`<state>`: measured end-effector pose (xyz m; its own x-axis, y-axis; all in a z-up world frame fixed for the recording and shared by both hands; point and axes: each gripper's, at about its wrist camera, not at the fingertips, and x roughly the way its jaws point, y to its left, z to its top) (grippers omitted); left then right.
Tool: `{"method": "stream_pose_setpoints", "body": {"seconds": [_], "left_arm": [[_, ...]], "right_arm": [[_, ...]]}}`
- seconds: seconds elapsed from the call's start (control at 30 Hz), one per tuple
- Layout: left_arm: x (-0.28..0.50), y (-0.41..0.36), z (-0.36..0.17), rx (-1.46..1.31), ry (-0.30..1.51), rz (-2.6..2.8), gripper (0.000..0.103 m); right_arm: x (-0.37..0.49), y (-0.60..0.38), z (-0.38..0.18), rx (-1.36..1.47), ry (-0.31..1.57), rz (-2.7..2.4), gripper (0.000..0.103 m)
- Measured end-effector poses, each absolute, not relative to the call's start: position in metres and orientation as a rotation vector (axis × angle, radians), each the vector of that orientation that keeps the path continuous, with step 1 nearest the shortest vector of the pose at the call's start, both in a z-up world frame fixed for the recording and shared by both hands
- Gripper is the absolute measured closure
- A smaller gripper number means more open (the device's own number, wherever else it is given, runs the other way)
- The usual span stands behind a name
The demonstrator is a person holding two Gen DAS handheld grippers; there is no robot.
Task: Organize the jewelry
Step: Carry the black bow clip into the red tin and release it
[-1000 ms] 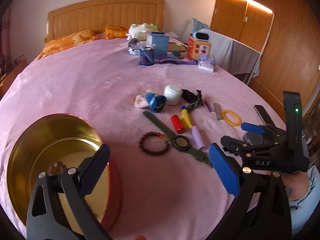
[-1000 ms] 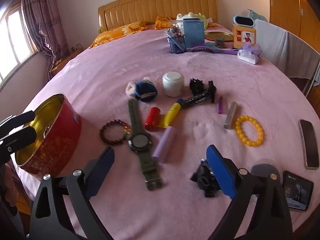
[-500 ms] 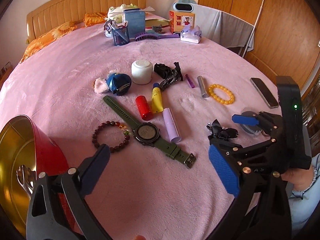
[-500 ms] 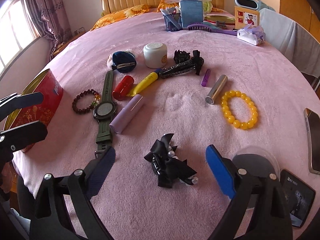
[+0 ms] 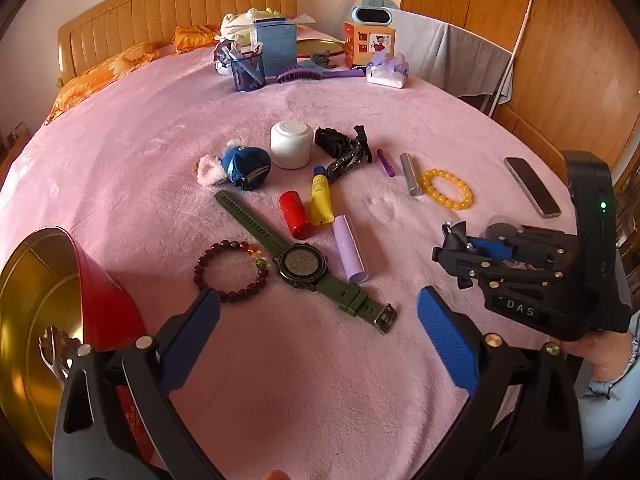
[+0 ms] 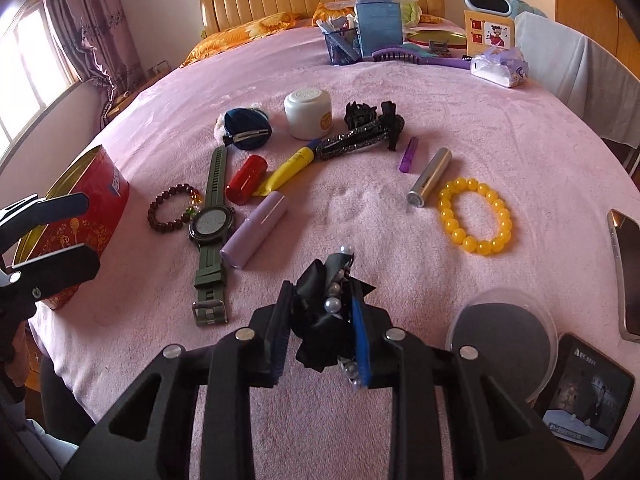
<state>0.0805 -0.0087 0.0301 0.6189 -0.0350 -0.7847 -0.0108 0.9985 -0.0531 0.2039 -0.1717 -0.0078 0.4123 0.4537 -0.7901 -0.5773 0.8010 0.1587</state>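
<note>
Both grippers are built from matte black plastic linkages joined by round silver screws. The left gripper (image 5: 318, 322) is fitted with ribbed blue pads (image 5: 448, 338). On the right gripper (image 6: 320, 330), seen from the left wrist camera, white letters "DAS" and a small green light are shown. A pale blue sleeve (image 5: 610, 408) with a frilled cuff is worn.
</note>
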Motion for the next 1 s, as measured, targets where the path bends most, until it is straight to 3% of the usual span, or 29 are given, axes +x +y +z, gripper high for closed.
{"method": "stream_pose_setpoints", "body": {"seconds": [0.37,0.63,1.0], "left_arm": [[0.032,0.061,0.078,-0.097,0.776,0.130,0.007],[-0.028,0.168,0.090,-0.151,0.719,0.355,0.007],[-0.136,0.293,0.068,-0.276,0.675,0.615,0.007]], "right_arm": [[0.176,-0.121,0.051,-0.189,0.818,0.734,0.074],[0.139,-0.004,0.098,-0.254,0.740,0.935,0.074],[0.039,0.198,0.062,-0.474,0.844,1.267,0.074]]}}
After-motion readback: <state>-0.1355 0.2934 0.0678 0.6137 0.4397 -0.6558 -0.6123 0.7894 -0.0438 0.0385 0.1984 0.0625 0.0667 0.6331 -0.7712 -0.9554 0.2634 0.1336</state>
